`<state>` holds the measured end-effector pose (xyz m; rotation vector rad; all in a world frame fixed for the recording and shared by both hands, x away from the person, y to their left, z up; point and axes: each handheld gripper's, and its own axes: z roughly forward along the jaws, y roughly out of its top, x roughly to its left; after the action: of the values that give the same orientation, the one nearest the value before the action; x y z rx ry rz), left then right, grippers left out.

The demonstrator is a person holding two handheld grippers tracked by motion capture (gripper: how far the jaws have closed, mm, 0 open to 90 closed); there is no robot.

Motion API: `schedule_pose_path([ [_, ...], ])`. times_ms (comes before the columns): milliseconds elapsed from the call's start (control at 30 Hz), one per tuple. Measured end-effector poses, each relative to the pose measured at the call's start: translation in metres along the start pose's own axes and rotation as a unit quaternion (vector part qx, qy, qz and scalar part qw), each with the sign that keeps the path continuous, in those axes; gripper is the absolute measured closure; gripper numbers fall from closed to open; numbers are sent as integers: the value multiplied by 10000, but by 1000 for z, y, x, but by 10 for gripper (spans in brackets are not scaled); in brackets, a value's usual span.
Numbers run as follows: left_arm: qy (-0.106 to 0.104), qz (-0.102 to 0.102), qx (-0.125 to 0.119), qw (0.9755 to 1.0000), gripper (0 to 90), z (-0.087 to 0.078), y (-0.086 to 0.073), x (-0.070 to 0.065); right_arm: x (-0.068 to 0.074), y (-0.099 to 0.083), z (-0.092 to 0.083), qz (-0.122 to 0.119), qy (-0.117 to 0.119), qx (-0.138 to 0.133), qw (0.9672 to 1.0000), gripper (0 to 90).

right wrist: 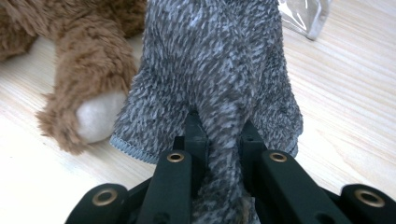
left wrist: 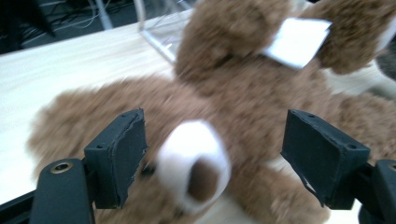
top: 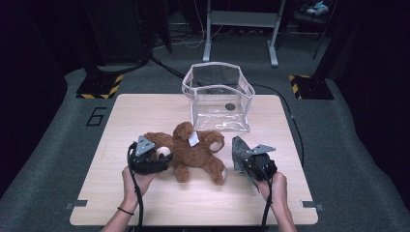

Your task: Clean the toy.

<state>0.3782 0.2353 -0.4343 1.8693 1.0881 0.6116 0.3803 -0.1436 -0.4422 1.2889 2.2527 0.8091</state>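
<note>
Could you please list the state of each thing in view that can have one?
Teddy bear: lying on the table, not gripped.
Grey cloth: bunched, pinched in the right gripper.
Clear bag: upright, top open.
Left gripper: open, jaws either side of the bear's muzzle.
Right gripper: shut on the cloth.
</note>
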Motion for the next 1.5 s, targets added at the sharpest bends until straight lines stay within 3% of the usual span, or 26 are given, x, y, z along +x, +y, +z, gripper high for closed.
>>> schedule_pose_path([
  [200,245,-229,92,9994,171,-4,-26,11,4,8,-3,-113,11,-64,9999,798],
  [267,311,-211,253,9990,170,-4,-38,16,6,10,-4,-77,7,-68,9999,799],
  [333,374,-319,342,9982,169,-1,-47,21,6,12,-4,-136,20,-113,9998,799],
  [433,362,-502,499,9968,179,8,-59,31,7,15,-6,-157,25,-114,9998,799],
  [467,252,-602,556,9963,193,13,-63,36,7,16,-6,-177,23,-127,9998,799],
  [567,99,-700,712,9950,311,24,-69,43,7,22,-10,-182,10,-180,9997,799],
  [667,5,-597,769,9953,461,31,-71,44,6,26,-13,-220,-1,-226,9995,799],
  [800,-58,-318,736,9968,741,34,-66,43,6,29,-17,-221,-11,-263,9994,799],
  [900,-115,-178,748,9970,871,38,-63,40,7,31,-17,-231,-7,-274,9994,799],
  [1200,-204,-150,708,9972,897,42,-62,36,10,32,-25,-249,8,-344,9991,799],
  [1500,-345,-117,676,9970,897,44,-61,30,26,53,-37,-443,109,-645,9969,799],
])
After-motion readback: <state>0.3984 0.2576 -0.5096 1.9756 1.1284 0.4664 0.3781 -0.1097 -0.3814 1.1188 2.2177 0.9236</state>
